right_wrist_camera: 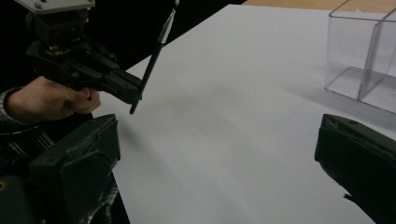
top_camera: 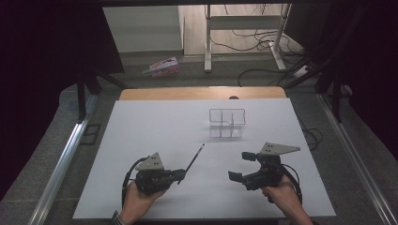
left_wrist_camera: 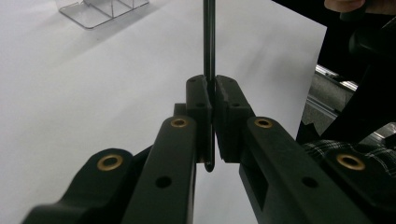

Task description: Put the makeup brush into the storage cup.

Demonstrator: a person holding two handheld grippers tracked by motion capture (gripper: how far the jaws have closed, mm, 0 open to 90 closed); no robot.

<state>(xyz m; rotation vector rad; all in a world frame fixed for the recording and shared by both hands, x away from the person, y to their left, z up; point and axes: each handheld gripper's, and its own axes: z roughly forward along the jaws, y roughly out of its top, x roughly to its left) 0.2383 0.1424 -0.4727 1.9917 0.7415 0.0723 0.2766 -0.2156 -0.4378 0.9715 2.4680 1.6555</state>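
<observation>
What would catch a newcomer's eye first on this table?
Probably the thin black pen, clamped near its lower end in the left gripper and slanting up over the white table. Next, the clear plastic organizer standing farther back near the middle, and the right gripper with its jaws wide open, holding nothing.

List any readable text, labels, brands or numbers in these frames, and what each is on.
None readable.
The pink-and-white package on the floor beyond the table carries print, too small and blurred to read.
The pen, the clear organizer and the left gripper and right gripper bear no visible markings.
</observation>
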